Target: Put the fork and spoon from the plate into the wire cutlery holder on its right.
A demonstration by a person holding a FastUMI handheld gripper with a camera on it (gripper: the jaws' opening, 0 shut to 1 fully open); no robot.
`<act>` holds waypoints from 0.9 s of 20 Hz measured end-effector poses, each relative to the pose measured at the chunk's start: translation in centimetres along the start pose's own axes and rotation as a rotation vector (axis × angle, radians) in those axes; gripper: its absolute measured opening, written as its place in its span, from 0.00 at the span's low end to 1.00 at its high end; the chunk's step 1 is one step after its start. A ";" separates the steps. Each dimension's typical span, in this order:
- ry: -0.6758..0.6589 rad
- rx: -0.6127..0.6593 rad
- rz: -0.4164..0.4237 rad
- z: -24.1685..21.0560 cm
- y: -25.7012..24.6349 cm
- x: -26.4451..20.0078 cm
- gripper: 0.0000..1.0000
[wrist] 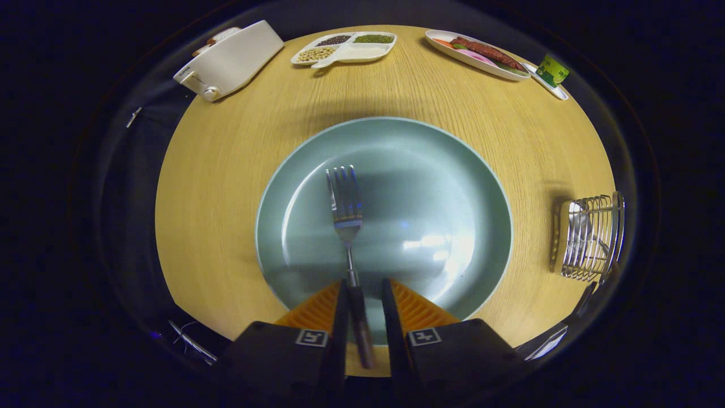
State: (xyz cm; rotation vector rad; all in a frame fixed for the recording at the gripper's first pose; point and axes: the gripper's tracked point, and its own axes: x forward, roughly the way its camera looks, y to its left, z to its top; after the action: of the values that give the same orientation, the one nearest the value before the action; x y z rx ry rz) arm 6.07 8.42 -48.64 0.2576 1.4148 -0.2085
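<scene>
A pale green plate (442,170) sits in the middle of a round wooden table (226,170). A metal fork (345,204) lies on the plate with its tines pointing away from me. Its dark handle runs back between my fingers. My gripper (365,289) is low over the plate's near edge and stands open. The handle lies close along the left finger, with a gap to the right finger. To the right of the plate stands the wire cutlery holder (595,238). A shiny metal piece that looks like a spoon (579,222) stands inside it.
At the table's far side are a white appliance (229,59) on the left, a divided white dish of beans (345,48) in the middle, and an oval dish of food (478,54) with a small green item (552,71) on the right. Bare wood surrounds the plate.
</scene>
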 end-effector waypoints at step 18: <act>-0.044 -0.010 0.316 3.2 -1.7 -10.5 0.09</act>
State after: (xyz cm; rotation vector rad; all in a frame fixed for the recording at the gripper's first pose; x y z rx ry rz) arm 7.10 5.69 -37.93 0.4612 1.3112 0.0522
